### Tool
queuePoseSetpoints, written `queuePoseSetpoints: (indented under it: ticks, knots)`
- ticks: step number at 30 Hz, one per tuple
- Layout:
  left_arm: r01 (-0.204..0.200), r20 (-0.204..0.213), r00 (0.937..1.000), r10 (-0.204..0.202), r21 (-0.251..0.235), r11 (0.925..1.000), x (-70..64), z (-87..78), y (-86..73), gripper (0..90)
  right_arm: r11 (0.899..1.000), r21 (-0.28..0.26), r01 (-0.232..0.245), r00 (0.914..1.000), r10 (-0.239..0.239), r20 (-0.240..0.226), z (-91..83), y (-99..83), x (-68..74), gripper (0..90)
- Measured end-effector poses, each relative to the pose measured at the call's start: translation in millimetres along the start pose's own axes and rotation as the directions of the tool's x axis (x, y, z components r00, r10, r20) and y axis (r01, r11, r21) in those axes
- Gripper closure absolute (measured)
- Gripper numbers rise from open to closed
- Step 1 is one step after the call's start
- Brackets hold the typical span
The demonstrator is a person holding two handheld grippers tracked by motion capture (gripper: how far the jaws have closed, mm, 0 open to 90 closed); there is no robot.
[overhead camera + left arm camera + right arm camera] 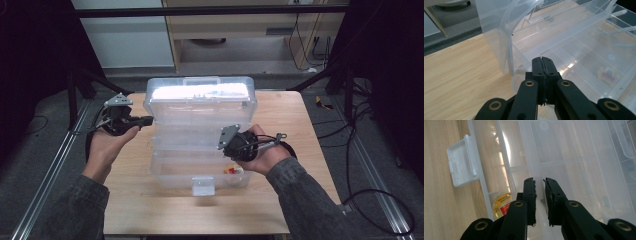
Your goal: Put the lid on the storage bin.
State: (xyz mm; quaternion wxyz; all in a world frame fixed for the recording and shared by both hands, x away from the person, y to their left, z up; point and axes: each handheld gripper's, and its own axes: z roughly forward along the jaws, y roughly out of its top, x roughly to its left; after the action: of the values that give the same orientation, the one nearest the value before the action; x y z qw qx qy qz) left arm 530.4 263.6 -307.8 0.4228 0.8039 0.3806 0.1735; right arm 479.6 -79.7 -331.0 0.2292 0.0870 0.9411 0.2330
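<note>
Desk (150,210) of pale wood holds a big clear box (200,165) with its lid (200,97) standing up at the back. The left gripper (148,120) sits just beside the box's left edge, up where the lid meets the tray. Its jaws are pressed together with nothing between them. In the left gripper view the gripper (542,60) points at the corner where the lid (496,30) rises from the box (584,50), and bare desk (461,75) lies open to its left.

The right gripper (226,145) hangs over the right front part of the box. Its jaws are spread a little, with a thin gap, and they pinch nothing. In the right gripper view the gripper (539,182) looks down into the box (574,152); a clear wall runs right under the gap. A small round tin (501,204) with a yellow and red label lies in the front cell, just beside the left jaw. From above, the tin (231,170) shows near the front wall, below the right hand (265,150). The white latch (462,162) hangs off the front edge, well apart from the jaws, and from above the latch (203,186) sits at the front middle.

There is free desk in front of the box and down both sides. A grey floor (30,150) with metal rails and black cables lies around the desk.
</note>
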Motion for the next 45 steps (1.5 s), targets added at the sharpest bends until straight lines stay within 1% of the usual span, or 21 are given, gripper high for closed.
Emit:
queuePoseSetpoints:
  ticks: [3,13,17,26,28,30,31,32,33,34,35,37,38,39,40,41,43,45]
  knots:
    - [-0.004,0.000,1.0000,0.004,0.001,1.0000,-1.2,1.5,0.3,89.7,1.000,0.001,0.000,1.0000,0.000,0.003,-0.1,0.0,0.2,79.4]
    - [0.009,0.003,1.0000,-0.009,-0.006,0.9999,-0.2,5.8,1.0,89.7,1.000,0.009,0.007,1.0000,-0.007,-0.006,-0.4,0.2,-0.9,79.5]
    - [0.016,-0.001,0.9999,-0.016,-0.014,0.9998,0.3,4.1,-0.1,89.7,1.000,0.008,0.005,1.0000,-0.005,-0.007,-0.2,-0.4,0.0,79.6]
    - [0.025,0.004,0.9997,-0.025,-0.023,0.9994,3.5,0.8,-4.7,89.7,1.000,0.014,0.005,0.9999,-0.005,-0.010,0.4,-0.6,3.1,79.5]
    - [0.029,0.006,0.9996,-0.029,-0.025,0.9993,3.7,0.5,-6.1,89.7,1.000,0.020,0.015,0.9998,-0.014,-0.013,0.4,-0.7,3.4,79.6]
    - [0.030,0.004,0.9995,-0.030,-0.029,0.9991,3.9,-0.2,-7.8,89.7,1.000,0.019,0.014,0.9998,-0.014,-0.014,0.8,-1.3,4.8,79.6]
    - [0.042,0.009,0.9991,-0.041,-0.036,0.9985,4.1,-1.1,-10.0,89.7,1.000,0.021,0.016,0.9998,-0.015,-0.015,1.0,-1.6,5.5,79.6]
    - [0.042,0.009,0.9991,-0.041,-0.036,0.9985,4.1,-1.1,-10.0,89.7,1.000,0.021,0.016,0.9998,-0.015,-0.015,1.0,-1.6,5.5,79.6]
    - [0.041,0.016,0.9991,-0.040,-0.035,0.9986,4.3,-1.3,-11.3,89.7,1.000,0.022,0.021,0.9996,-0.020,-0.018,1.0,-2.0,6.0,79.7]
    - [0.051,0.023,0.9984,-0.051,-0.040,0.9979,3.9,-1.3,-12.4,89.8,1.000,0.023,0.018,0.9997,-0.017,-0.017,1.3,-2.3,7.4,79.9]
    - [0.053,0.038,0.9980,-0.051,-0.042,0.9977,4.1,-1.5,-13.9,89.7,0.999,0.028,0.018,0.9996,-0.018,-0.021,1.6,-2.5,8.1,80.3]
    - [0.051,0.036,0.9981,-0.050,-0.041,0.9979,3.8,-2.4,-15.9,89.8,0.999,0.029,0.023,0.9995,-0.022,-0.023,1.6,-2.5,8.0,80.4]
    - [0.058,0.040,0.9976,-0.056,-0.046,0.9973,3.1,-3.4,-17.6,89.8,0.999,0.034,0.021,0.9994,-0.020,-0.027,1.8,-2.3,9.0,80.7]
    - [0.056,0.039,0.9978,-0.054,-0.049,0.9972,2.9,-4.3,-18.6,89.8,0.999,0.034,0.021,0.9994,-0.020,-0.027,1.8,-2.3,9.0,80.7]
    - [0.058,0.044,0.9975,-0.056,-0.055,0.9968,2.5,-4.9,-19.8,89.8,0.999,0.035,0.029,0.9992,-0.028,-0.029,2.2,-2.5,8.9,80.7]
    - [0.081,0.050,0.9958,-0.077,-0.072,0.9941,-0.1,-3.5,-22.1,89.8,0.999,0.035,0.027,0.9991,-0.026,-0.033,2.9,-2.5,10.3,80.8]
    - [0.078,0.054,0.9957,-0.075,-0.068,0.9946,-1.1,-3.4,-23.3,89.8,0.999,0.038,0.030,0.9991,-0.029,-0.030,2.9,-2.5,10.7,80.8]
    - [0.059,0.048,0.9973,-0.056,-0.059,0.9965,-1.6,-4.2,-24.7,89.8,0.999,0.039,0.034,0.9990,-0.033,-0.031,3.0,-3.0,11.6,80.9]
